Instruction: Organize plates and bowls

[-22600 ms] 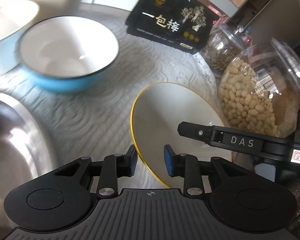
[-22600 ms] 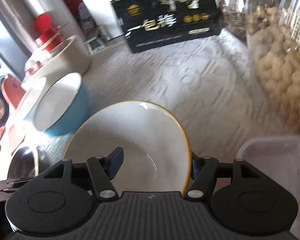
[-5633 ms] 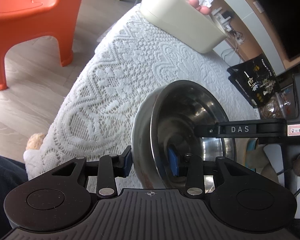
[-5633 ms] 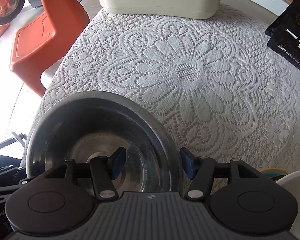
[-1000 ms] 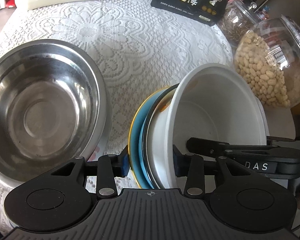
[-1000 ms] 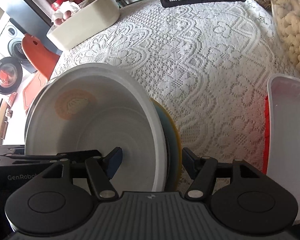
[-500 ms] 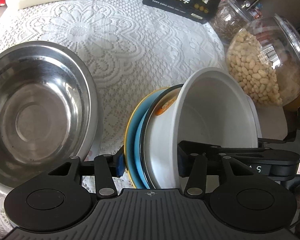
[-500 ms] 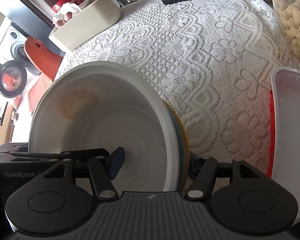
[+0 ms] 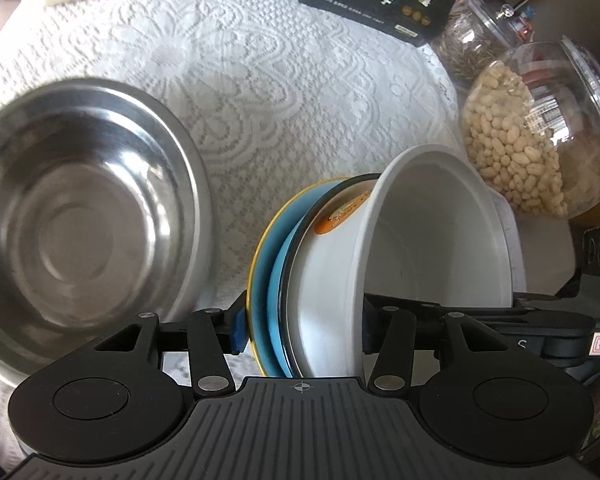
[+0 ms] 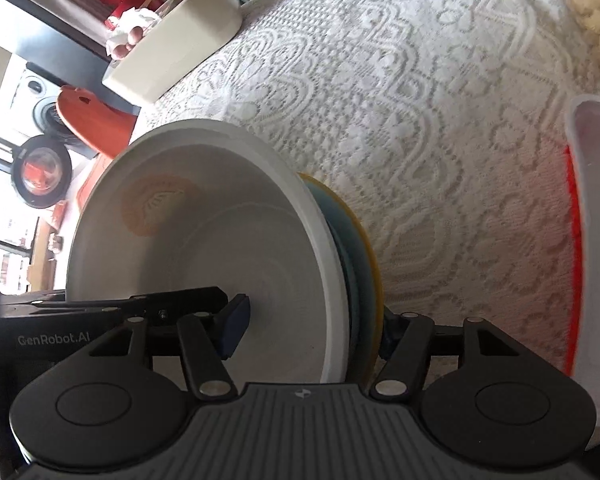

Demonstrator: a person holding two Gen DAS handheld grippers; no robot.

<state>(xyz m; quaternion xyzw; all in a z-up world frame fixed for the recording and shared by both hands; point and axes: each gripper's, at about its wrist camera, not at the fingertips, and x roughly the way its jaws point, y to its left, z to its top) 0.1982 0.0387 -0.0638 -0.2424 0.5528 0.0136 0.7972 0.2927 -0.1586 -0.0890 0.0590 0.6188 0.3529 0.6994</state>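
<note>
Since a second ago I have carried the stack [image 9: 324,280], clenched at opposite rims by my left gripper [image 9: 302,330] and right gripper [image 10: 312,330], leftward beside the steel bowl [image 9: 80,220], so nesting it there looks next.

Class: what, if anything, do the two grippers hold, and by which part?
Both the left gripper and right gripper clamp the nested bowl stack across its rim edges.
</note>
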